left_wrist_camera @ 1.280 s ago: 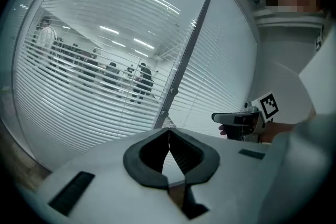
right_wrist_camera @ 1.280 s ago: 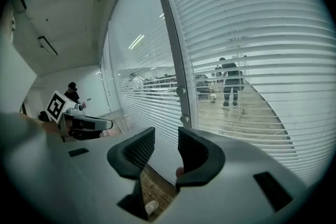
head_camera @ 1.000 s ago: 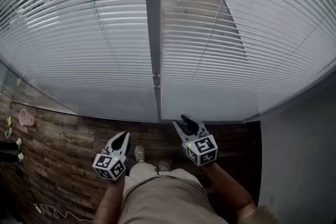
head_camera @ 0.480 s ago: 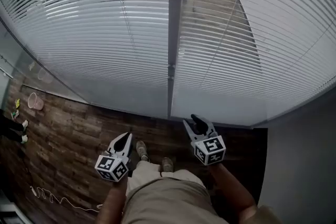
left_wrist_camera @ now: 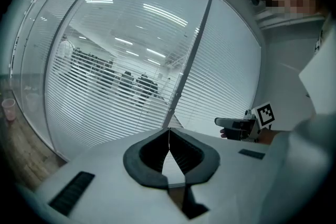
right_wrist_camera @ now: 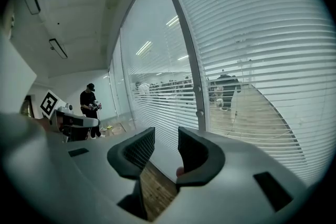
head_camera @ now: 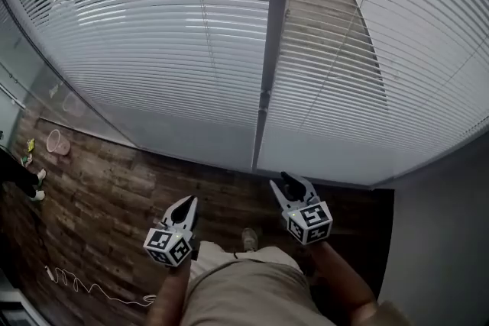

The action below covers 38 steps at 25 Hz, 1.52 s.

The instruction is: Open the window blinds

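Wood floor (head_camera: 114,179) below horizontal-slatted blinds (head_camera: 153,42)

Head view steeply down, both gripper views low and forward, all sharing nearby blinds (head_camera: 153,50)

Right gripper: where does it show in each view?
Head view: right gripper low, right of centre, over wood floor.
Left gripper view: right gripper mid right, with its marker cube.
Right gripper view: right gripper bottom centre, jaws apart, empty.
Shared landmark: window post between the two blinds.
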Tool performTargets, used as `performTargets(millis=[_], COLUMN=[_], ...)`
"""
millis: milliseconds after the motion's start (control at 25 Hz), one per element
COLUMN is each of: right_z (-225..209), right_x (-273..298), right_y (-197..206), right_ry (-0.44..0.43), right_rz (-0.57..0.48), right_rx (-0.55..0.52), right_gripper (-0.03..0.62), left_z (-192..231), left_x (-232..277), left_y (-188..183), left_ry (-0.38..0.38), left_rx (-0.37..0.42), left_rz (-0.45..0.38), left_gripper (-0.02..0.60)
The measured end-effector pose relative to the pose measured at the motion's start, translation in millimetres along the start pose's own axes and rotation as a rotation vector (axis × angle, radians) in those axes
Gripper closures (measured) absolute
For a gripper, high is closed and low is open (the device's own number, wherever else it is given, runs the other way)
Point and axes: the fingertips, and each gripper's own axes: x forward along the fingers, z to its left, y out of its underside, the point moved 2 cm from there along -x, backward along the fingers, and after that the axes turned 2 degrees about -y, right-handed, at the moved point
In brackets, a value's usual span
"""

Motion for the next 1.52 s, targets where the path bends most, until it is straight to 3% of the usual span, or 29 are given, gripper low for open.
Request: performTargets(millis=[320, 720, 960, 1240, 1520], right_z=[50, 169, 235, 274, 280], right_x=[16, 73, 88, 65, 36], right_y=[-11, -24, -23, -24, -19], right_ry=[0.036, 0.038, 0.067, 0.214, 0.275], right_rz=[0.028, 0.022, -0.008, 0.001, 0.001], right_rx=[0.003, -0.046, -0.058, -0.075, -0.064], right_gripper=[0.45, 0.45, 0.45, 0.45, 0.45], left_z=[36, 151, 200, 220, 213], left_x=[-44, -148, -196, -228, -224], left_y=[-16, -34, -39, -39, -30], left_ry=[0.039, -0.033, -0.026, 0.036, 0.106], left_rx=[-0.012, -0.029, -0.019, -0.014, -0.006], left_rz=[0.008, -0.023, -0.039, -0.003, 0.023], left_gripper=[0.563, 0.563, 0.563, 0.563, 0.563])
